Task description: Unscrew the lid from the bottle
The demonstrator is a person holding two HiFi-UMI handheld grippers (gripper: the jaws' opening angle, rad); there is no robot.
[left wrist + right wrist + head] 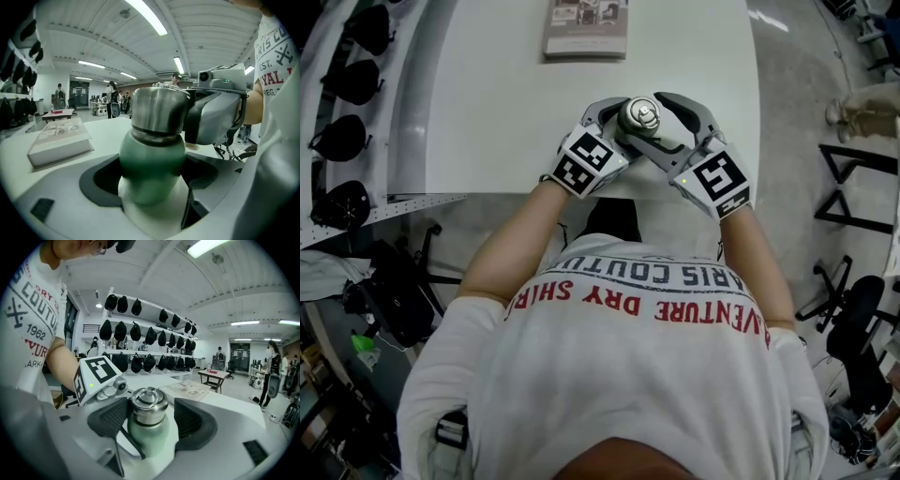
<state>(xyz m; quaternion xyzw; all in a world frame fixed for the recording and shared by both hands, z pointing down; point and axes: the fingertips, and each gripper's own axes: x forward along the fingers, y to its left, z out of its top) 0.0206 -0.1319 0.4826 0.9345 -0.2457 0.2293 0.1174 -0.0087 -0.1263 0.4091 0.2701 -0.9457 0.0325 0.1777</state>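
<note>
Bottle (152, 159) is sitting upright between both claws over the near edge of the white, smooth tabletop (487, 94); cannot tell if its base is resting on it. Body is showing as matte green, rounded at the shoulder, narrowing into a dark neck ring. Lid (148, 404) is sitting on top, still on the bottle: brushed steel, cylindrical, shiny, with a small round knob or loop at its crown. Left claw (151, 176) is gripping the green body low down, its dark pads pressing against both sides, grey-white plastic shell curving round them. Right claw (151, 417) is standing wide around the lid, ribbed black pads (190, 418) flanking it, one pad close against the steel and the other showing a clear gap, so it is not clamping. Each claw is carrying a cube with black-and-white square markers. What the bottle is holding is hidden by the lid. A flat rectangular book (586, 28) with a pale printed cover is lying at the far side of the tabletop, well apart from the bottle.
</note>
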